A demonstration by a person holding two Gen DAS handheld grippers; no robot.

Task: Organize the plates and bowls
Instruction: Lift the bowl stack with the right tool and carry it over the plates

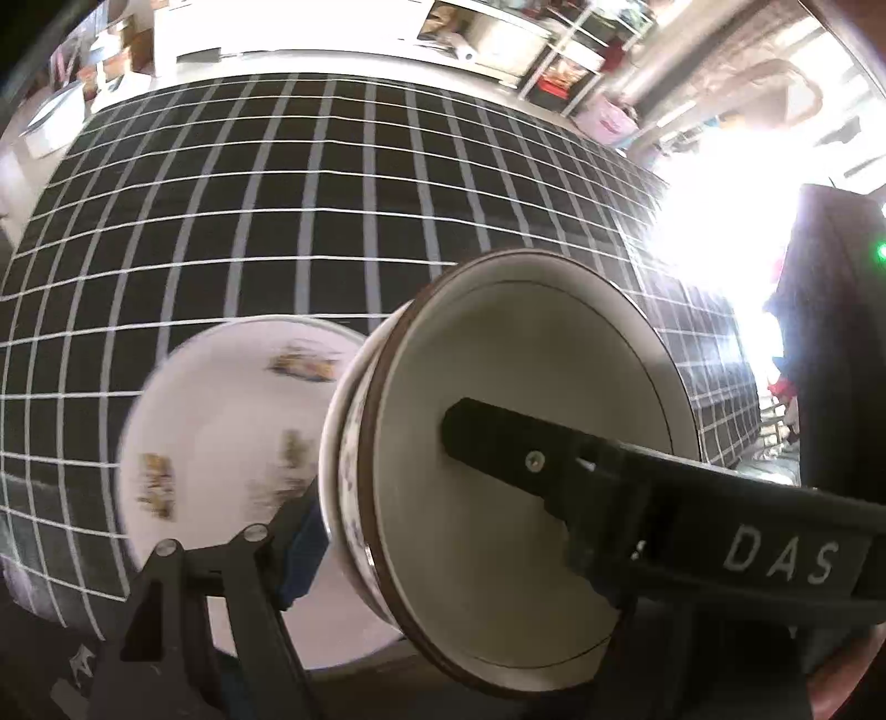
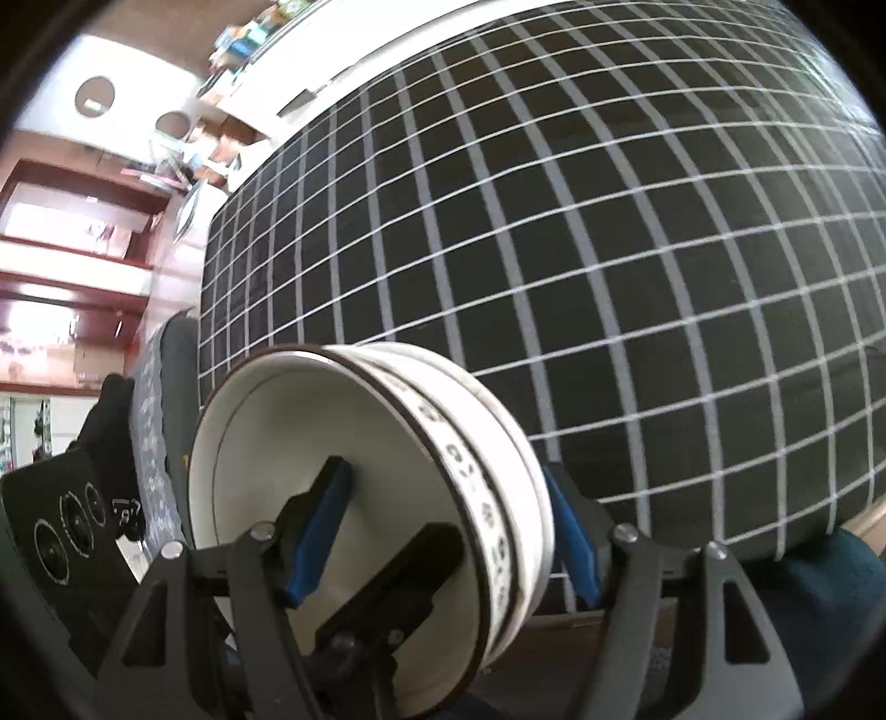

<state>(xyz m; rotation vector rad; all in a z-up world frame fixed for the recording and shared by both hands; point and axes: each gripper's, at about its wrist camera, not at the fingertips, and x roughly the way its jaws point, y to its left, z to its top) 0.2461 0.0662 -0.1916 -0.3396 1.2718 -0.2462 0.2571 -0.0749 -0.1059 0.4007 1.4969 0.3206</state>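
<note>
In both views a stack of two nested white bowls with a brown rim and a dark patterned band is held on edge above the table. In the left wrist view my left gripper (image 1: 387, 498) is shut on the bowl stack (image 1: 526, 387), one finger inside the top bowl. A white plate with small yellow-brown motifs (image 1: 221, 443) lies flat on the table behind it, blurred. In the right wrist view my right gripper (image 2: 448, 537) is shut on the same bowl stack (image 2: 387, 443), blue pads inside and outside its wall.
A black tablecloth with a white grid (image 1: 332, 194) covers the table; it also shows in the right wrist view (image 2: 609, 221). Shelves with clutter (image 1: 526, 44) stand beyond the far edge. A dark chair back (image 1: 830, 332) is at the right.
</note>
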